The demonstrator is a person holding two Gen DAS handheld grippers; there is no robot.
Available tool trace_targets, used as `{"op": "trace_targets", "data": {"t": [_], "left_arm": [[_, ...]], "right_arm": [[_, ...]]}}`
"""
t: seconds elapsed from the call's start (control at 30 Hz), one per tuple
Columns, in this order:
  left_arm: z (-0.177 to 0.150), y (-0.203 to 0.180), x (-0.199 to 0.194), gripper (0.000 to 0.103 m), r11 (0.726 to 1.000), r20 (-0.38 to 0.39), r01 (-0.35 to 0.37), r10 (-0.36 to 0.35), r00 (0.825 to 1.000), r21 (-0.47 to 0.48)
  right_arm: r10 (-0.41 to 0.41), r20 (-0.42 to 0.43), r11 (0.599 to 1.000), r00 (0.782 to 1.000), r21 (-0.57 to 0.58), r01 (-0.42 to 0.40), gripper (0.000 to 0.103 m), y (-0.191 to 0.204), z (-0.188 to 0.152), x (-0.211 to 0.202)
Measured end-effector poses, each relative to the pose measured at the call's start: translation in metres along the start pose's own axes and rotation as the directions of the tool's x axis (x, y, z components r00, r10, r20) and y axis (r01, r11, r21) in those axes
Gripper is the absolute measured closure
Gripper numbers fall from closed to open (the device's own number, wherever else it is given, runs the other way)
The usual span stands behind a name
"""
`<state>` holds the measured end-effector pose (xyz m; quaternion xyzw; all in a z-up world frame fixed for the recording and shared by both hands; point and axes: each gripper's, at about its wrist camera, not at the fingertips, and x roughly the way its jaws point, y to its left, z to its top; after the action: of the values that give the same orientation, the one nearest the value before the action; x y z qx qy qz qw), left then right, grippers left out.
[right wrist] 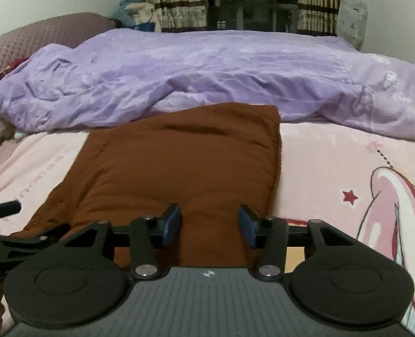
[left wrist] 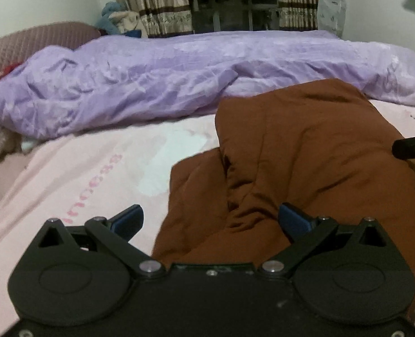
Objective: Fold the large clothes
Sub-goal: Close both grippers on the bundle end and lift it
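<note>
A brown garment [left wrist: 305, 154] lies partly folded on the pink bed sheet [left wrist: 81, 174]. My left gripper [left wrist: 210, 219] is open just above the garment's near left edge, with blue pads and nothing between them. In the right wrist view the brown garment [right wrist: 179, 163] lies as a thick rectangle. My right gripper [right wrist: 210, 224] is open over its near edge, with the fabric below the gap between the pads. A part of the right gripper [left wrist: 412, 146] shows at the right edge of the left view, and the left gripper [right wrist: 2, 210] shows at the left edge of the right view.
A crumpled purple duvet [left wrist: 179, 78] lies across the bed behind the garment. A maroon quilted pillow [left wrist: 25, 47] is at the far left. Curtains [left wrist: 157, 2] and a dark window stand behind. The pink sheet [right wrist: 348, 174] has a cartoon print at the right.
</note>
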<state>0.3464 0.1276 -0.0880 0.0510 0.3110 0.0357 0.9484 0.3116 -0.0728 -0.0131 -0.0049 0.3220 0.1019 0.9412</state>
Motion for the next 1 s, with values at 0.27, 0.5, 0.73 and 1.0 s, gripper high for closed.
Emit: {"op": "trace_targets", "data": {"t": [0.27, 0.5, 0.73, 1.0], "left_arm": [[0.001, 0.012, -0.063, 0.0, 1.0, 0.067, -0.027, 0.027, 0.997, 0.009], [-0.032, -0.002, -0.026, 0.0, 0.996, -0.108, 0.049, -0.041, 0.993, 0.071], [0.005, 0.082, -0.035, 0.0, 0.926, -0.035, 0.258, -0.278, 0.96, -0.277], [-0.006, 0.074, 0.057, 0.0, 0.832, -0.211, 0.393, -0.497, 0.842, -0.391]], "right_arm": [[0.03, 0.011, 0.999, 0.999, -0.018, -0.029, 0.048, 0.019, -0.016, -0.031], [0.031, -0.036, 1.0, 0.999, -0.004, -0.031, 0.035, 0.015, -0.04, -0.011], [0.055, 0.06, 0.997, 0.997, 0.047, -0.058, 0.007, -0.028, -0.039, -0.035], [0.175, -0.037, 0.947, 0.984, 0.278, -0.158, 0.0, -0.085, -0.038, 0.017]]}}
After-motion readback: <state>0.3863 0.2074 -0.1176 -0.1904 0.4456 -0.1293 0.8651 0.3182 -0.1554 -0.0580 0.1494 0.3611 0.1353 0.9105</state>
